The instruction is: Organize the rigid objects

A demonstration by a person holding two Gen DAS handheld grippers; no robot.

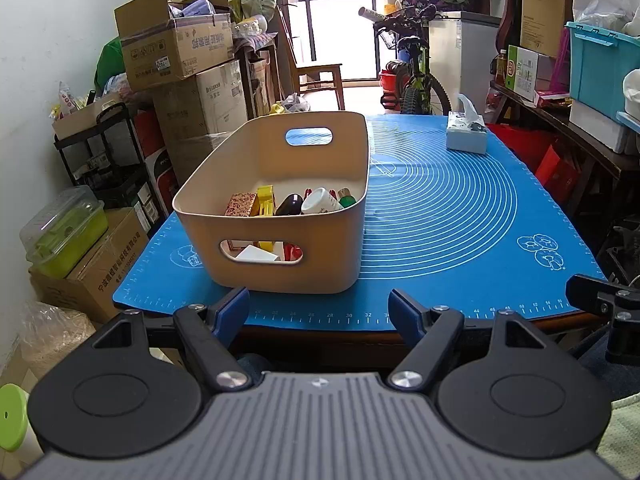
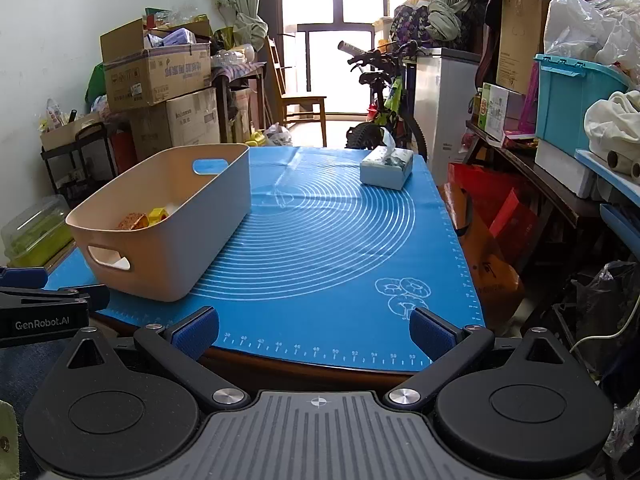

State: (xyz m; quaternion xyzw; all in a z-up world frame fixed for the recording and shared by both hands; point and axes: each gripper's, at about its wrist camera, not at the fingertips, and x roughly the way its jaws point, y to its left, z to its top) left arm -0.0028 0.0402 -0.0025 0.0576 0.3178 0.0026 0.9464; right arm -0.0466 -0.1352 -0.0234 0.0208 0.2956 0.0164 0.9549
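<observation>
A beige bin (image 1: 280, 272) with handle cut-outs stands on the left part of the blue mat (image 1: 440, 216). Inside it lie a patterned box (image 1: 240, 204), a yellow toy (image 1: 266, 200), a dark bottle (image 1: 289, 205), a white cup (image 1: 320, 202) and other small items. The bin (image 2: 180, 240) also shows at the left of the right wrist view. My left gripper (image 1: 319, 310) is open and empty, held at the table's near edge in front of the bin. My right gripper (image 2: 314, 330) is open and empty at the near edge, right of the bin.
A tissue box (image 1: 466, 136) stands at the mat's far right; it also shows in the right wrist view (image 2: 386, 168). Stacked cardboard boxes (image 1: 176, 52) and a black cart line the left wall. A bicycle (image 1: 416, 80) stands beyond the table. Shelves with a turquoise crate (image 2: 572, 96) fill the right.
</observation>
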